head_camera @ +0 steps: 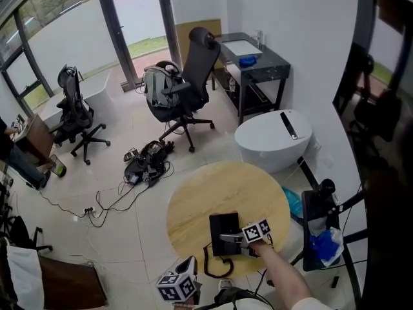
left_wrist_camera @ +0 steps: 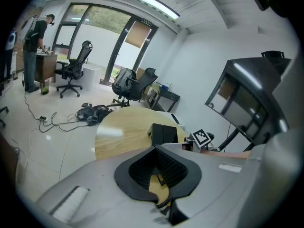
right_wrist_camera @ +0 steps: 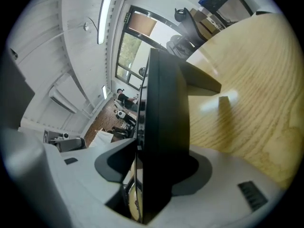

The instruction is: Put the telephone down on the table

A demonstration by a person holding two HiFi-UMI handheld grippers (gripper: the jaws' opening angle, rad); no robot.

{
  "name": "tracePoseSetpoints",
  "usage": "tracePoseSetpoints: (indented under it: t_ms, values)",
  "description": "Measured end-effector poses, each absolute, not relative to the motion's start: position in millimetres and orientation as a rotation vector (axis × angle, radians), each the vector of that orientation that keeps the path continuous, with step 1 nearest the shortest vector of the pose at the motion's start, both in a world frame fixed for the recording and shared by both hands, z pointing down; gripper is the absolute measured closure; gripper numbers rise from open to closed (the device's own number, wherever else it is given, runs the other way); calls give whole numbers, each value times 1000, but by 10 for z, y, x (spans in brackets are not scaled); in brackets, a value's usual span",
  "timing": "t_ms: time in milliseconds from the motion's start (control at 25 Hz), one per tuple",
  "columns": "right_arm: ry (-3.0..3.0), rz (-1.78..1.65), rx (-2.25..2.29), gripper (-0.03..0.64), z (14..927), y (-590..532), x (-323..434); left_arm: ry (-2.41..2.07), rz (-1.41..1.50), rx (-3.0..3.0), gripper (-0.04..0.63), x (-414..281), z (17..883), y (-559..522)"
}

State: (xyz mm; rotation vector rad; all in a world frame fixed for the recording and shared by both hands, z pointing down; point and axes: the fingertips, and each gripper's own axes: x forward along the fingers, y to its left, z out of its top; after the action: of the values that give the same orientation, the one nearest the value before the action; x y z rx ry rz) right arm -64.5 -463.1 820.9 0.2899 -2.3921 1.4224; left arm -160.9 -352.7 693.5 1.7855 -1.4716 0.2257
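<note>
Telephone (head_camera: 222,223) on the table (head_camera: 213,189) – its near part, chair (head_camera: 188,86) beyond, cables (head_camera: 146,163) on floor, left

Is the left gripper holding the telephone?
No, the left gripper has nothing between its open jaws; the telephone lies farther out on the wooden table.

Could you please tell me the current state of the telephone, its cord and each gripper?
right gripper: fingers opening, telephone between them.
telephone: lying on the round table.
coiled cord: lying looped on the table beside the telephone.
left gripper: fingers apart, empty.
</note>
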Motion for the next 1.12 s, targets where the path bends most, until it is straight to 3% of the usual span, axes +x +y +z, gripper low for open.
tracePoseSetpoints:
  t_ms: [480, 760, 1120]
  values:
    - [-2315, 1189, 514, 253, 8360, -4736, -444, -1446, 237, 1805, 609, -1466, 6935, -3541]
    - [-2247, 1064, 713, 121, 8423, -4864, -304, -1436, 234, 1826, 609, -1393, 6907, -3581]
    - [-2366, 1022, 928, 118, 7831, -4898, 44, -1434, 213, 1873, 609, -1350, 6780, -3589]
